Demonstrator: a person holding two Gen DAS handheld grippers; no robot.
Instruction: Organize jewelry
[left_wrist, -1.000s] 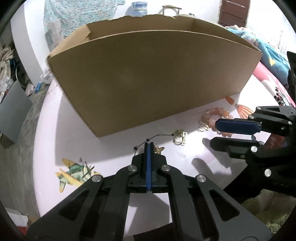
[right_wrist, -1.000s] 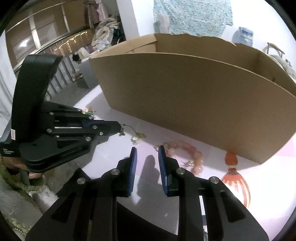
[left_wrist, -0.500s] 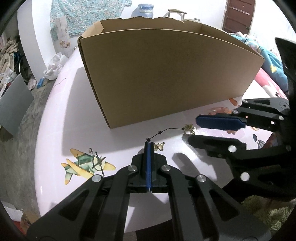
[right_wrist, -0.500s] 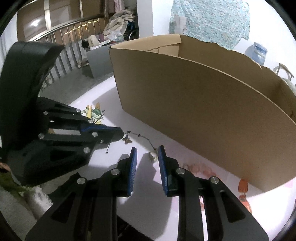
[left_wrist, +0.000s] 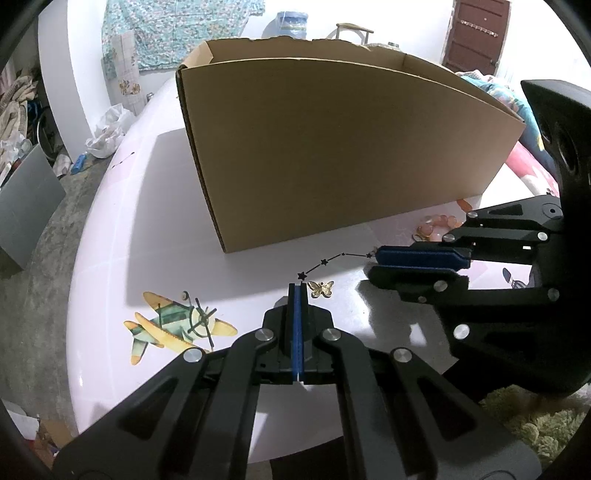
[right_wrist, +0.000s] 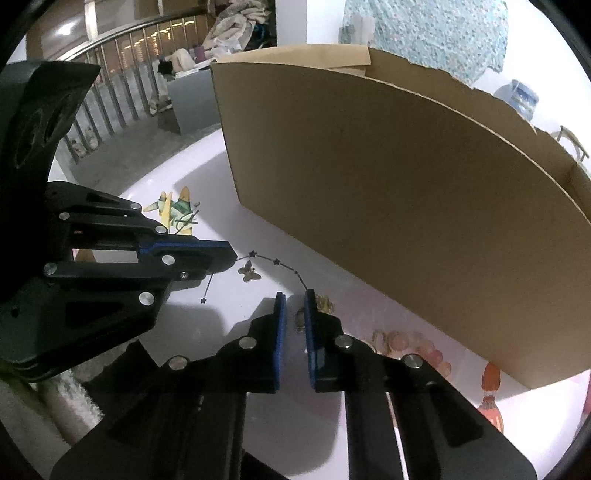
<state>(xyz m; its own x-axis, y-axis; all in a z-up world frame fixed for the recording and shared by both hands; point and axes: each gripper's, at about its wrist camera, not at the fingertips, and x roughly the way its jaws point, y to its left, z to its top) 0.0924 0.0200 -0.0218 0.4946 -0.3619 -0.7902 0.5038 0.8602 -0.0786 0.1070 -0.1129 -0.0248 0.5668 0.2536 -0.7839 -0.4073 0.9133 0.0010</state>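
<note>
On the table (left_wrist: 110, 229) before the cardboard box (left_wrist: 343, 147), a thin star chain (left_wrist: 325, 261) is clamped by the shut left gripper (left_wrist: 297, 290), while its gold clasp end (right_wrist: 301, 320) is straddled by the just-closing right gripper (right_wrist: 293, 297), fingers apart.

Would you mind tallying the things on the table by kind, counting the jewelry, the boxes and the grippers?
Necklace chains with star charms: 1
Gold butterfly charms: 1
Pink bead bracelets: 1
Cardboard boxes: 1
Grippers, the left gripper and the right gripper: 2
Total: 6
</note>
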